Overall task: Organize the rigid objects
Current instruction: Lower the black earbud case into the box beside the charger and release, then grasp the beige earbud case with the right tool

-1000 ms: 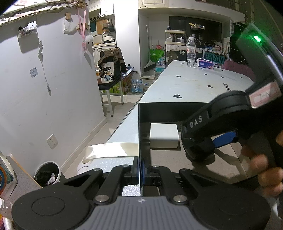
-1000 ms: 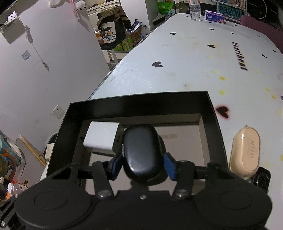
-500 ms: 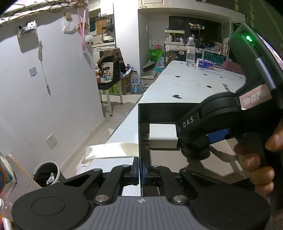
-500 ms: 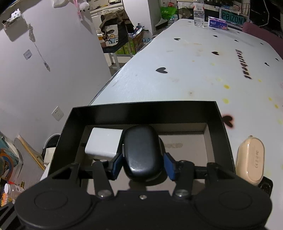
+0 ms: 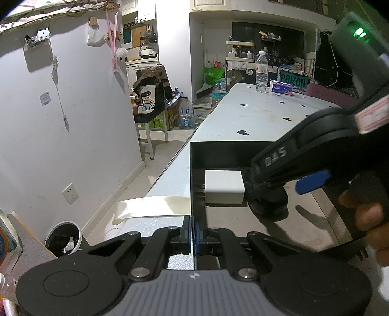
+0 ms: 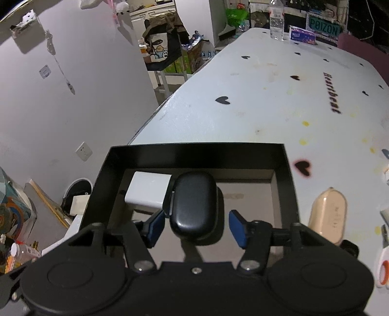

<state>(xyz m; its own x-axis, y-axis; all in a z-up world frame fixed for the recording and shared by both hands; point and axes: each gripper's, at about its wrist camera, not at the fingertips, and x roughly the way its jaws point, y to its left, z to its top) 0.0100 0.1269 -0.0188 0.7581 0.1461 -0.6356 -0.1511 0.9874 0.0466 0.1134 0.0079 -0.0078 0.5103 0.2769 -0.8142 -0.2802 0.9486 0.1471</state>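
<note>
Black tray (image 6: 287,175) near wall hidden behind left gripper (image 5: 193,231), pads clamped on left wall. Right gripper (image 6: 197,227) spread; glossy rounded black case (image 6: 193,209) inside tray, beside matte white block (image 6: 148,188).

White table top (image 6: 267,102) printed with black hearts and the word "Heartbeat", yellowish stains. At near left corner: open black box (image 6: 194,152). Just right of box: beige oval case (image 6: 328,216); beyond it, at right edge, orange-and-white item (image 6: 383,269), partly cut off. At far end: clear water bottle (image 6: 276,21), blue tissue pack (image 6: 302,36).
</note>
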